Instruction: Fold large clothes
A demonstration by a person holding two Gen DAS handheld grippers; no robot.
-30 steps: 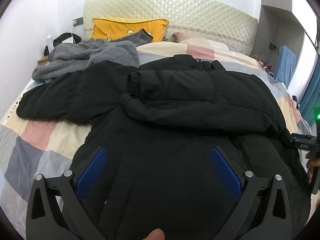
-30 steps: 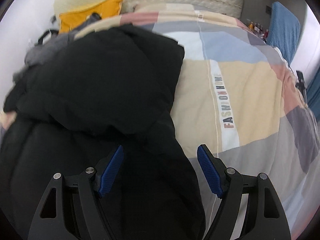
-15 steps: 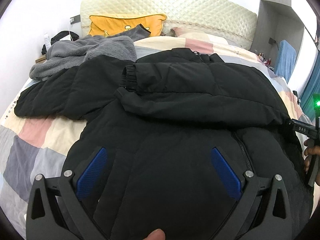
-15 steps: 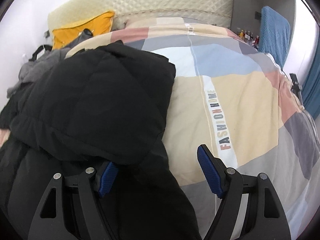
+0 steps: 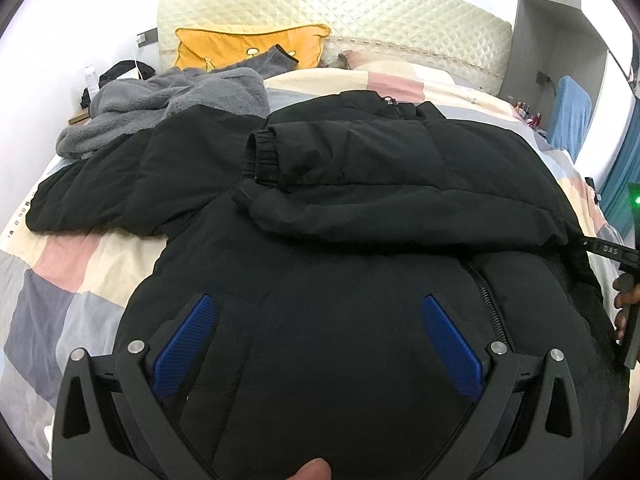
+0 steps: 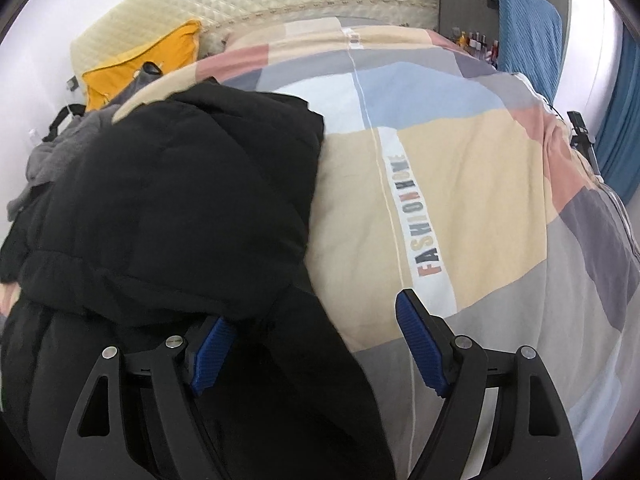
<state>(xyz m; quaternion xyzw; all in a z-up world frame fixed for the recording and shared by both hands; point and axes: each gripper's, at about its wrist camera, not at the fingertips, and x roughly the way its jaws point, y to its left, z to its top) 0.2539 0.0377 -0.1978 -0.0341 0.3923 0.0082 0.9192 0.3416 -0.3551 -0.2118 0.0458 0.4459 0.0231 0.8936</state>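
A large black puffer jacket (image 5: 360, 208) lies on the patchwork bed cover. Its right sleeve (image 5: 340, 152) is folded across the chest; the left sleeve (image 5: 104, 184) lies spread out to the left. My left gripper (image 5: 316, 332) is open and empty over the jacket's lower front. In the right wrist view the jacket (image 6: 180, 208) fills the left half. My right gripper (image 6: 316, 344) is open at the jacket's right side, its left finger (image 6: 212, 340) partly tucked under the folded sleeve's edge.
A grey fleece garment (image 5: 168, 108) and a yellow pillow (image 5: 248, 48) lie near the quilted headboard (image 5: 360, 12). The bed cover (image 6: 460, 184) stretches to the right. A blue towel (image 6: 528, 28) hangs at the far right.
Both grippers have moved slightly forward and up over the bed. The right gripper's left finger has slid under the folded sleeve's edge. The jacket lies as before.
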